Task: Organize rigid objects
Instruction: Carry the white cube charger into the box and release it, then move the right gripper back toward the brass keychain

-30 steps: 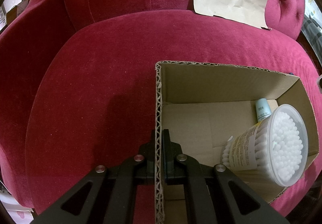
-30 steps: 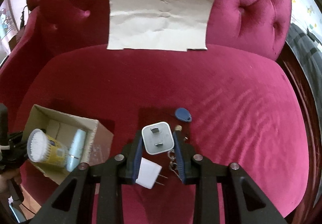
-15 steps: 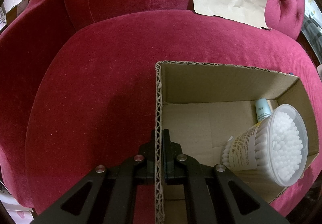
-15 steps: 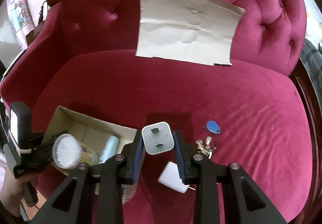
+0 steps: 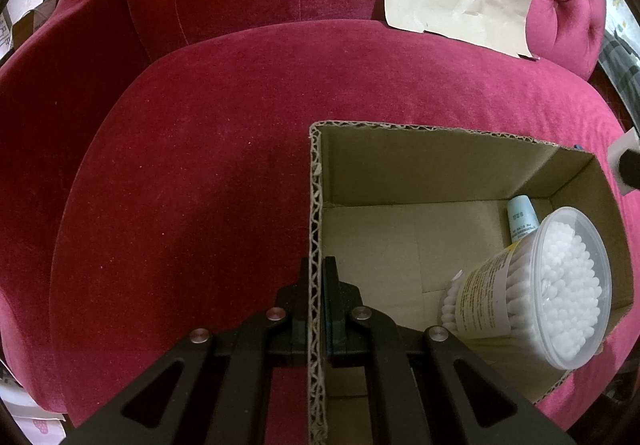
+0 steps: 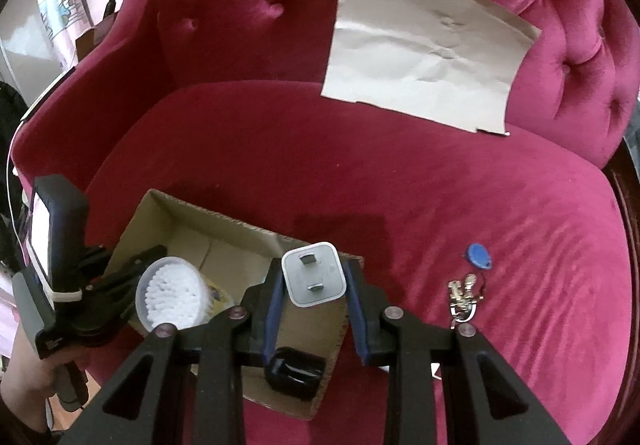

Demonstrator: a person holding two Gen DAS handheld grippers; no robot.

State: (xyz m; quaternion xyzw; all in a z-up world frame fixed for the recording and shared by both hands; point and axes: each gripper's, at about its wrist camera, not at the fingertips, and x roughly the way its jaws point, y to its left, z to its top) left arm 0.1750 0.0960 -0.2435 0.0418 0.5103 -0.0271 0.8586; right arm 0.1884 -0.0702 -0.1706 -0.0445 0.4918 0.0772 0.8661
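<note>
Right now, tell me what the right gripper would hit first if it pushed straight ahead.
Probably the cardboard box: the right gripper, shut on the white charger, points down at its near wall or rim. Depth is unclear.

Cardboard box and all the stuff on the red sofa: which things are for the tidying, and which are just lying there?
For the tidying:
cardboard box
white charger in the right tool
cotton swab tub
blue tube
black thing
keys
blue tag
left tool, pinching the box wall

Just lying there:
brown paper

We see a brown cardboard box (image 6: 304, 333) on crimson velvet; beside it lies a blue tag (image 6: 479, 256); inside, white swabs (image 5: 568, 285).
</note>
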